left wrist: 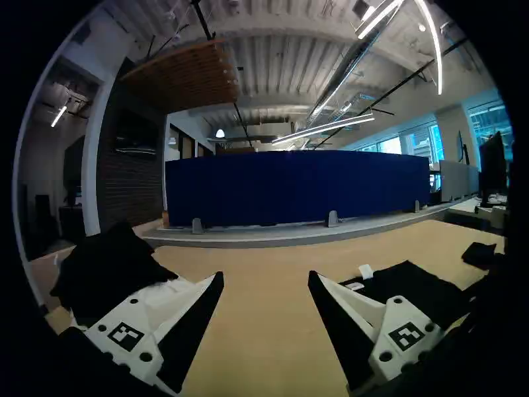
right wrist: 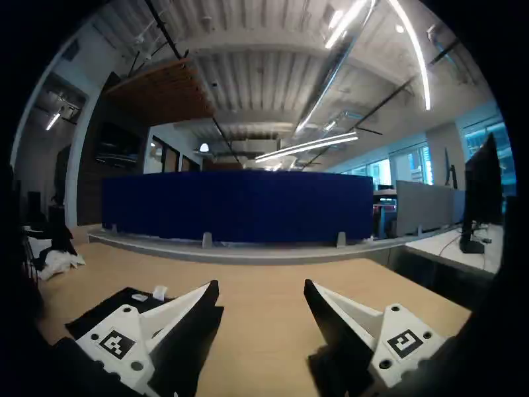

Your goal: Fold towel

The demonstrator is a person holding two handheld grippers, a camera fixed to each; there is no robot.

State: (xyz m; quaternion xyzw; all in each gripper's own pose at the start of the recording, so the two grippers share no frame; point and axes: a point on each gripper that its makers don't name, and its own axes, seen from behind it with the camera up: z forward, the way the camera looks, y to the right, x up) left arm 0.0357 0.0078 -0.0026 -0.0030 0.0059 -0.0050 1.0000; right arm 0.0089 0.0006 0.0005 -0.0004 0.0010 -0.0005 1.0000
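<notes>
Left tongs [left wrist: 266, 281] and right tongs [right wrist: 261, 288] gape empty — black towel [left wrist: 413, 279] lies on table [left wrist: 397, 239].

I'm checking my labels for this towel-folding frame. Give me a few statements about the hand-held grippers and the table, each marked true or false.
1. The left hand-held gripper is open with nothing between its fingers. True.
2. The right hand-held gripper is shut on the towel. False: it is open and holds nothing.
3. A blue partition stands along the far edge of the table. True.
4. The towel with the white tag is red. False: it is black and lies flat on the wooden table top.
</notes>
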